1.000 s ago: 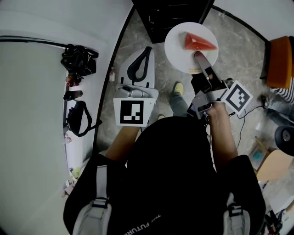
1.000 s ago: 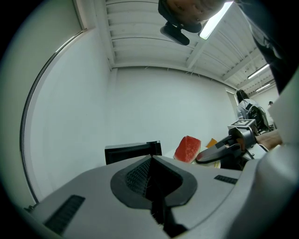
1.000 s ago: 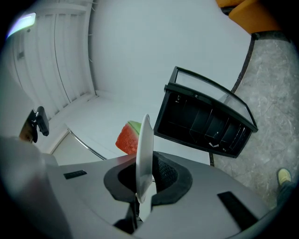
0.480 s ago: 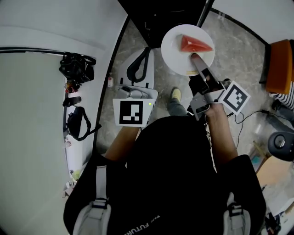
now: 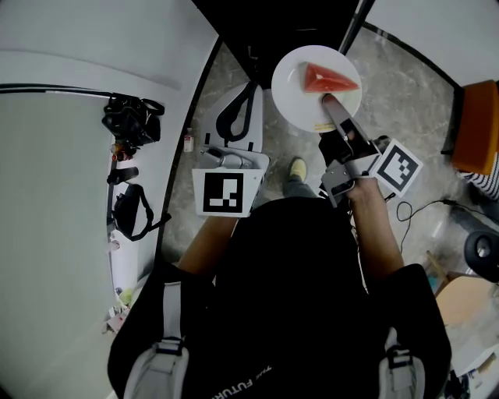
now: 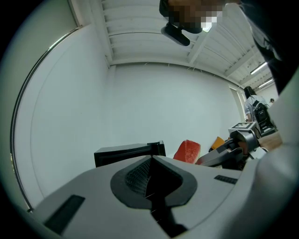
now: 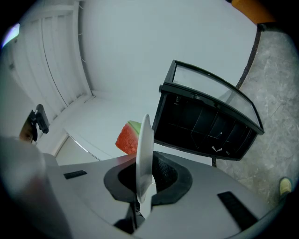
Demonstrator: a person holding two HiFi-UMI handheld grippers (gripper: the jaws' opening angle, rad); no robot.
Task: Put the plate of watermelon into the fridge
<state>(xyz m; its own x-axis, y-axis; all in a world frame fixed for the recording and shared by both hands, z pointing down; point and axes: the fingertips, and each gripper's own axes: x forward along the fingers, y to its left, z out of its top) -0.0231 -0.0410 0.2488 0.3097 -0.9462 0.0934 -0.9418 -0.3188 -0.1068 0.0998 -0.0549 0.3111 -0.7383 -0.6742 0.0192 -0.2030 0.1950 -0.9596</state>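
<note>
A white plate (image 5: 300,90) carries a red watermelon wedge (image 5: 329,78). My right gripper (image 5: 329,105) is shut on the plate's near rim and holds it level above the floor. In the right gripper view the plate (image 7: 145,144) stands edge-on between the jaws, with the watermelon (image 7: 128,137) behind it. The black fridge (image 5: 273,23) stands open just beyond the plate, and its dark shelved inside (image 7: 205,123) shows ahead. My left gripper (image 5: 248,87) floats left of the plate, shut and holding nothing. In the left gripper view the watermelon (image 6: 188,151) shows to the right.
A white counter runs along the left with black bags (image 5: 132,109) on it. An orange chair (image 5: 475,117) stands at the far right. A cable (image 5: 421,206) lies on the marble floor. The person's shoe (image 5: 298,167) is under the grippers.
Both grippers and the plate have moved forward toward the open fridge, which now fills more of the top of the head view. The grip on the plate is unchanged.
</note>
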